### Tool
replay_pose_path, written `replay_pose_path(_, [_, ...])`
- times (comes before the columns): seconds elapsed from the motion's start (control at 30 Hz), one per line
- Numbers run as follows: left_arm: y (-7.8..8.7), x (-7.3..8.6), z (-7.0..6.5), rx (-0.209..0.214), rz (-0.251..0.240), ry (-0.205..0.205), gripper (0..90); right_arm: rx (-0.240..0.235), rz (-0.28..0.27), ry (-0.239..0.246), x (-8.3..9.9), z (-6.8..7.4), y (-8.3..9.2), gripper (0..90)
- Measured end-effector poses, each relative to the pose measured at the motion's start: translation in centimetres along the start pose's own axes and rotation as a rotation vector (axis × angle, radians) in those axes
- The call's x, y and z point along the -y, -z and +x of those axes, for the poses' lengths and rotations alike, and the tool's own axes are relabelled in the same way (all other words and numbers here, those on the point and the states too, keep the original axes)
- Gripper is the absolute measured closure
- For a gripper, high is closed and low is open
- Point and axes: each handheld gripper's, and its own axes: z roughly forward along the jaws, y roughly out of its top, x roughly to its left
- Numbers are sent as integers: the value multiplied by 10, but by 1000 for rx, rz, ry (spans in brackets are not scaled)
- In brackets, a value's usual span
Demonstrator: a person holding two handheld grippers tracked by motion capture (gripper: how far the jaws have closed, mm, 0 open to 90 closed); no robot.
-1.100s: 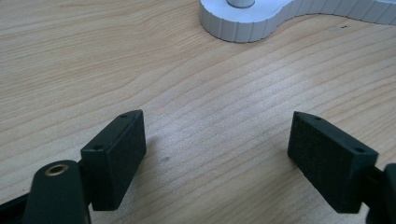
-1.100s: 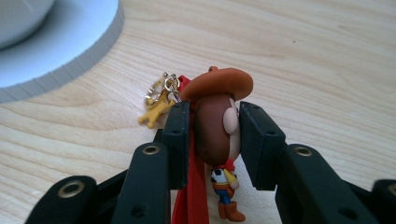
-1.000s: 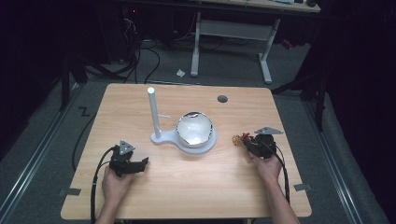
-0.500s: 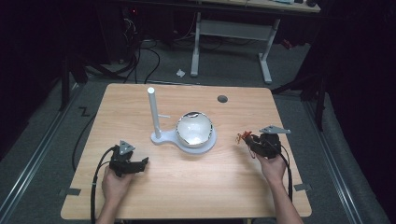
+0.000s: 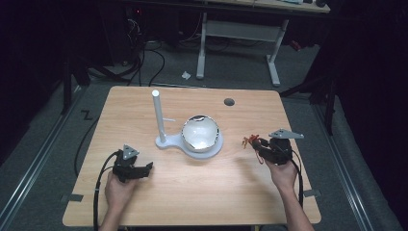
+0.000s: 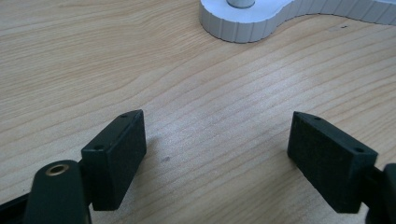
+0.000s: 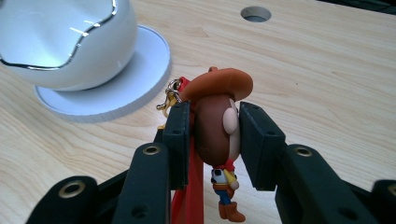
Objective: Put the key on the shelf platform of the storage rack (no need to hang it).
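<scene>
A small cowboy figure keychain (image 7: 217, 121) with a brown hat, a red strap and a metal clasp hangs between the jaws of my right gripper (image 7: 215, 140), which is shut on its head. From above, the right gripper (image 5: 263, 147) is lifted off the table's right side with the figure (image 5: 251, 141) at its tip. A white bowl (image 5: 199, 133) sits on a white stand (image 5: 166, 142) with an upright post (image 5: 158, 115) at mid-table. My left gripper (image 5: 144, 169) rests at the front left; its jaws are wide apart over bare wood (image 6: 215, 154).
The wooden table (image 5: 192, 192) has a round cable hole (image 5: 229, 102) near its far edge. The stand's ribbed base (image 6: 261, 21) lies ahead of the left gripper. A desk frame and cables stand on the floor beyond the table.
My right gripper has risen off the table with the cowboy figure and drifted slightly right. The left gripper has stayed put.
</scene>
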Motion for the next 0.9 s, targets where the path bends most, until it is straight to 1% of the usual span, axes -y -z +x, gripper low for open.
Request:
replay_pose_path(0.07, [0,0,0,0,-1,0,199,-2,3,4,-2,2,1,661])
replay_pose_path(0.17, [0,0,0,0,-1,1,199,-12,-8,21,-6,7,5,661])
replay_pose_path(0.2, [0,0,0,0,0,1,199,-25,-18,26,-10,11,7,661])
replay_pose_path(0.27, [0,0,0,0,0,1,199,-42,-23,32,-14,15,8,661])
replay_pose_path(0.3, [0,0,0,-1,-1,0,199,-42,-23,32,-14,15,8,661])
replay_pose_path(0.33, [0,0,0,-1,-1,1,199,-57,-25,44,-18,19,9,661])
replay_pose_path(0.37, [0,0,0,-1,-1,1,199,-57,-25,44,-18,19,9,661])
replay_pose_path(0.43, [0,0,0,0,-1,0,199,-71,-34,72,-25,27,10,661])
replay_pose_path(0.47, [0,0,0,0,-1,0,199,-71,-34,72,-25,27,10,661])
replay_pose_path(0.57, [0,0,0,-1,-1,1,199,-97,-42,85,-33,35,9,661])
replay_pose_path(0.63, [0,0,0,0,-1,2,199,-104,-42,88,-35,37,8,661])
replay_pose_path(0.7, [0,0,0,-1,-1,2,199,-113,-34,105,-40,42,6,660])
replay_pose_path(0.77, [0,0,0,-1,-1,1,199,-116,-37,106,-42,44,6,661])
replay_pose_path(0.83, [0,0,0,0,-1,1,198,-128,-46,113,-45,46,5,661])
replay_pose_path(0.9, [0,0,0,-1,-1,2,199,-140,-48,110,-48,49,5,661])
